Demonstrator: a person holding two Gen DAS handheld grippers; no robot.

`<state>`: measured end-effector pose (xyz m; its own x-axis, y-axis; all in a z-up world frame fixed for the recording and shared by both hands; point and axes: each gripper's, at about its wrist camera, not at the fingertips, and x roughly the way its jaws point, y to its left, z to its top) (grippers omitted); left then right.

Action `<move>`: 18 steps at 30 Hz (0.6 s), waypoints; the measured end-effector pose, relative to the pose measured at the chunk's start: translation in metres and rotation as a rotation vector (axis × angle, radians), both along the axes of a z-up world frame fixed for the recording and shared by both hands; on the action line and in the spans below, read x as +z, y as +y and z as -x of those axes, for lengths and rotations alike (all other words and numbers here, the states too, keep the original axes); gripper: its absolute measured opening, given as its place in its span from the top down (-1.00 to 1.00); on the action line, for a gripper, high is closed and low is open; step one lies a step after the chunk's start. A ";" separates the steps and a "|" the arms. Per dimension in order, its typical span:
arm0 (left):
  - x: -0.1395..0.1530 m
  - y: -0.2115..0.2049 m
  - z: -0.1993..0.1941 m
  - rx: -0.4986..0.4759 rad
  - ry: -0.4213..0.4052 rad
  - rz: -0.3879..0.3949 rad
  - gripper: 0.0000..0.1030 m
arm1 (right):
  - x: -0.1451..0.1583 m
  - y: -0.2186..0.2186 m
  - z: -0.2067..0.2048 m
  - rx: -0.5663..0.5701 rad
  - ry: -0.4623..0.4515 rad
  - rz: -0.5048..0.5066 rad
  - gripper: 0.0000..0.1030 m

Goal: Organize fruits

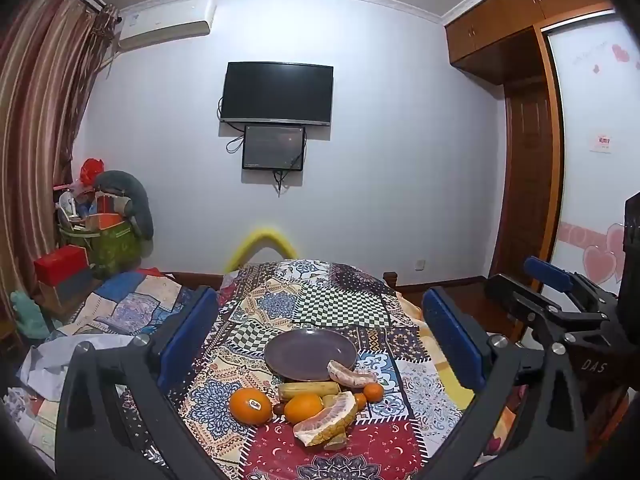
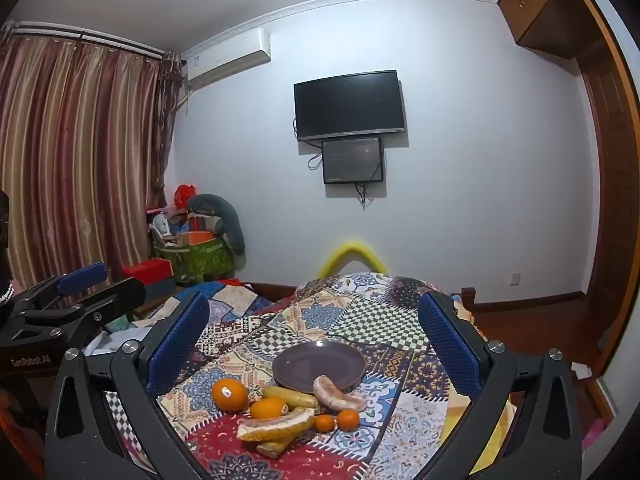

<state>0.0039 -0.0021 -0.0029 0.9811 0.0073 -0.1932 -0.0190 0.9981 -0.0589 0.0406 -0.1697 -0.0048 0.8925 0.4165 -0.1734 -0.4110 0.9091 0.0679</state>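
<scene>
Both claws, left (image 1: 320, 336) and right (image 2: 314, 340), hang released above the counter (image 1: 360, 308), holding nothing, likely poised for a first pick; the fruits (image 1: 304, 404) lie heaped just before the bare plate (image 1: 310, 354), one slice overlapping its rim; lower pieces are half hidden.

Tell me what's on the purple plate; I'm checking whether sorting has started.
Nothing lies inside the purple plate. A peeled pomelo segment leans against its near rim, hiding that edge; other fruit sits beside it.
</scene>
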 end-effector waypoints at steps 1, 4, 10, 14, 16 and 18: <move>-0.002 0.000 0.000 -0.001 0.000 -0.001 -1.00 | 0.001 0.000 0.001 0.000 -0.001 0.000 -1.00; -0.002 0.001 0.001 -0.002 -0.001 0.001 -1.00 | 0.002 0.001 0.002 0.000 -0.003 0.002 -1.00; -0.002 0.000 0.000 -0.002 -0.001 0.001 -1.00 | 0.003 0.002 0.002 0.004 -0.004 0.002 -1.00; -0.001 0.001 0.000 -0.003 -0.003 0.001 -1.00 | 0.003 0.002 0.002 0.005 -0.005 0.002 -1.00; -0.001 0.001 0.000 -0.004 -0.004 0.000 -1.00 | 0.003 0.003 0.002 0.004 -0.004 0.002 -1.00; 0.000 0.000 0.000 -0.005 -0.006 0.000 -1.00 | 0.003 0.003 0.002 0.004 -0.005 0.002 -1.00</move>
